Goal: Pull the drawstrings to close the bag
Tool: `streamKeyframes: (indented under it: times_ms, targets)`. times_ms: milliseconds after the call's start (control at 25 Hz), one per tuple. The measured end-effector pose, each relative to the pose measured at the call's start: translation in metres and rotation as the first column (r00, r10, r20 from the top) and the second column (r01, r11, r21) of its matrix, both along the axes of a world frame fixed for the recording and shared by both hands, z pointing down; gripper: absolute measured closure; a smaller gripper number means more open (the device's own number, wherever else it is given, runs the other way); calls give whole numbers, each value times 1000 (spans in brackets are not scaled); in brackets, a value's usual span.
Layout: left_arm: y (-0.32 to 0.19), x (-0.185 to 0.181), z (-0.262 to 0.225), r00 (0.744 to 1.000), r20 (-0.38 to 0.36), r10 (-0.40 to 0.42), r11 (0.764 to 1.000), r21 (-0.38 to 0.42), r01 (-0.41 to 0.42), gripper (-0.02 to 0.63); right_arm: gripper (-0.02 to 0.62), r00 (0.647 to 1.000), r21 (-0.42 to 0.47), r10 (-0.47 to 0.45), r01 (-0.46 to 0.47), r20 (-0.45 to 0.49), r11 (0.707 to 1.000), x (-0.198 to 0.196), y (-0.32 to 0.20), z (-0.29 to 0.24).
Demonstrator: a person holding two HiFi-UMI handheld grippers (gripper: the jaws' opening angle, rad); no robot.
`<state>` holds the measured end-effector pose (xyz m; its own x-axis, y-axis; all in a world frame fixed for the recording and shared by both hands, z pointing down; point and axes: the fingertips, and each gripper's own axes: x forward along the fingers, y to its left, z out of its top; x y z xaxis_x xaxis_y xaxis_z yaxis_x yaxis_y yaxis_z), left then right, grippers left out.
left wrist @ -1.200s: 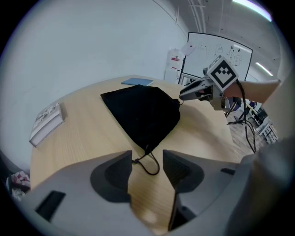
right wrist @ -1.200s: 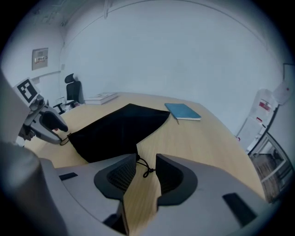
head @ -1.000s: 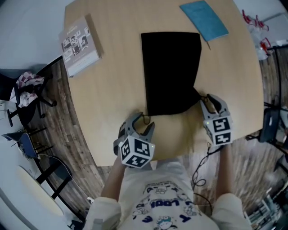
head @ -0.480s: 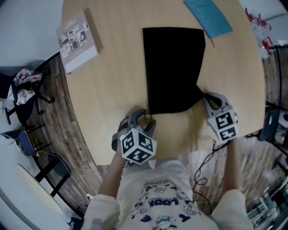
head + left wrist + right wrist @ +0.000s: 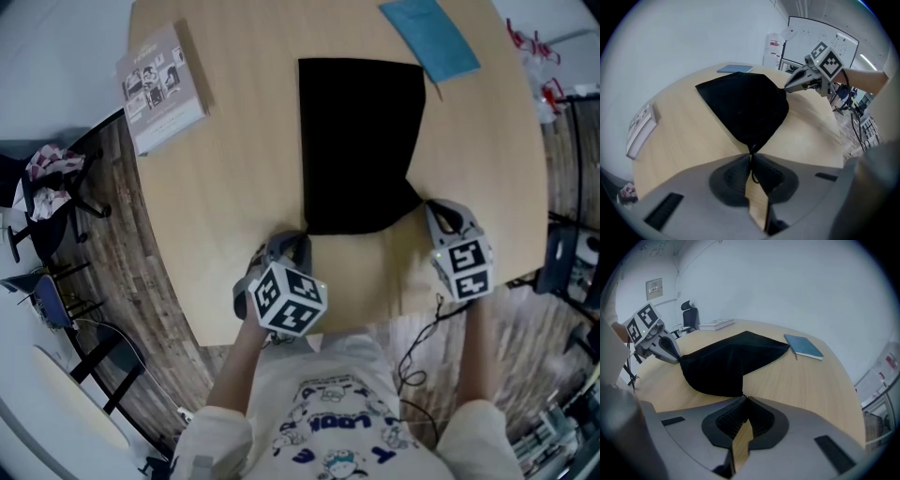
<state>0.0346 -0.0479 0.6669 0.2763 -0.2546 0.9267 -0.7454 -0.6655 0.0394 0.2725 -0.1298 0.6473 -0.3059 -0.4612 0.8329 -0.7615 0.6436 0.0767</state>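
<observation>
A flat black drawstring bag (image 5: 361, 141) lies on the round wooden table (image 5: 234, 187), its mouth edge toward me. My left gripper (image 5: 291, 240) is at the bag's near left corner. In the left gripper view its jaws (image 5: 751, 157) are closing, and the pads pinch a thin black drawstring (image 5: 751, 165) running out of the bag (image 5: 745, 105). My right gripper (image 5: 433, 208) is at the near right corner. In the right gripper view its pads (image 5: 743, 398) meet on the tip of the bag (image 5: 726, 362); the cord there is hidden between them.
A grey booklet (image 5: 164, 84) lies at the table's far left and a blue notebook (image 5: 429, 39) at the far right, just beyond the bag. The table's curved front edge (image 5: 216, 339) runs under both grippers. A black cable (image 5: 422, 347) hangs below the right gripper. An office chair (image 5: 56, 192) stands left.
Both grippers stood open at the bag's near corners; now both have shut there. The left one has closed on the drawstring. The bag has hardly moved.
</observation>
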Motion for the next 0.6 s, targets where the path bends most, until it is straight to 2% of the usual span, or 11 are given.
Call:
streamKeyframes:
  times_ms: [200,360,600]
  targets:
    - [-7,-20,-6,992,31,-126,992,14,126,583,589,996,28,74,-73,-47,997,5,2,-9]
    - [-17,-36,-19,969,-27,-247,969,15,247,583,589,984,79,148,-140,-101,987,8,3,-18]
    - [-32,-54,-44,953,-48,-300,951,69,303,583,589,958,148,271,-256,-93,955,11,-3,-44]
